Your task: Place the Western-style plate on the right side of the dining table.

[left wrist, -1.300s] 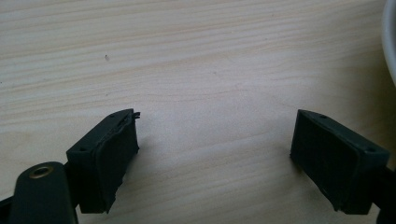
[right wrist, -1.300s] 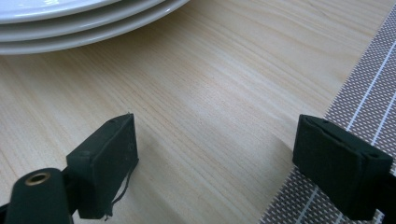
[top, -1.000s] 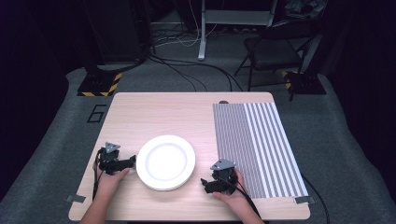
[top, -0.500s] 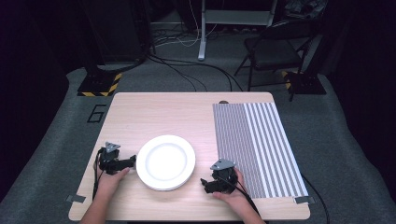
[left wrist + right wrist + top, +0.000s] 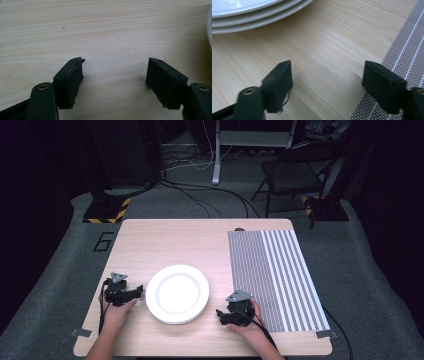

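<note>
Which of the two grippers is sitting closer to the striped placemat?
The right gripper; it rests beside the striped placemat, while the left gripper sits across the stacked plates.

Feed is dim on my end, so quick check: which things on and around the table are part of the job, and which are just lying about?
In the job:
- stack of white plates
- left gripper, open, beside the stack
- right gripper, open, between stack and placemat
- striped placemat, probably

Lying about:
- folding chair
- floor cables
- tape tabs on the table edge

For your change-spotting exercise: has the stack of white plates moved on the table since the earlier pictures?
No. The stack of white plates sits at the same gap from the striped placemat and the table's near edge in the high view.
</note>
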The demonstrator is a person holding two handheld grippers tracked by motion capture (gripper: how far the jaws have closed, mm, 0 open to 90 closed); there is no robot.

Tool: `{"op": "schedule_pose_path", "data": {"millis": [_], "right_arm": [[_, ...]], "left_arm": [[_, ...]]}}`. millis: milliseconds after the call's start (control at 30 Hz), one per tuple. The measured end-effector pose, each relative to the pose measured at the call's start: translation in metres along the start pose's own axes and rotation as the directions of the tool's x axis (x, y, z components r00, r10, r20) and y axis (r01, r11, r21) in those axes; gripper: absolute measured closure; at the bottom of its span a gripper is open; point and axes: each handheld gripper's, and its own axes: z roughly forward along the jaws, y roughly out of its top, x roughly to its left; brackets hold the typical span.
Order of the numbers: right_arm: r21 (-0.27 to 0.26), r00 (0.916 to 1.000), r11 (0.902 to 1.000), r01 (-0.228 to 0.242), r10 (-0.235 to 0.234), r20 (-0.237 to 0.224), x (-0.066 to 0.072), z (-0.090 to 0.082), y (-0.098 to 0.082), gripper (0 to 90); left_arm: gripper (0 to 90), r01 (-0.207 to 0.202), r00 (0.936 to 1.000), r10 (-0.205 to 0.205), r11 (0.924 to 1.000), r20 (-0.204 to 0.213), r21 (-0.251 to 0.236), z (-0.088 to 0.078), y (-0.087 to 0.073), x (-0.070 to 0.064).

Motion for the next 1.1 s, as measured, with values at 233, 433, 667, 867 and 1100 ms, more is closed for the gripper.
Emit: {"op": "schedule_pose_path", "data": {"millis": [233,433,667,867,1100], "right_arm": [[-0.006,0.9998,0.9998,-0.019,0.019,0.008,0.001,-0.008,0.007,26.0],[0.016,0.9999,0.9998,-0.007,0.007,0.012,0.008,-0.013,0.020,39.3],[0.043,0.9998,0.9989,-0.019,0.020,-0.008,0.014,-0.015,0.037,46.9],[0.020,0.9978,0.9976,-0.066,0.066,-0.007,0.012,-0.018,0.049,48.0],[-0.020,0.9955,0.9959,-0.088,0.089,0.033,0.007,-0.026,0.059,48.9]], "left_arm": [[36.7,0.048,0.9987,-0.048,0.9984,-0.016,0.030,-0.011,0.003,-0.001],[43.1,0.083,0.9960,-0.083,0.9965,0.034,0.003,-0.028,0.015,-0.006],[44.2,0.094,0.9942,-0.094,0.9956,0.052,0.000,-0.040,0.028,-0.013],[44.2,0.101,0.9932,-0.098,0.9942,0.062,-0.038,-0.050,0.040,-0.022],[45.9,0.088,0.9942,-0.083,0.9934,0.068,-0.073,-0.059,0.047,-0.034]]}}
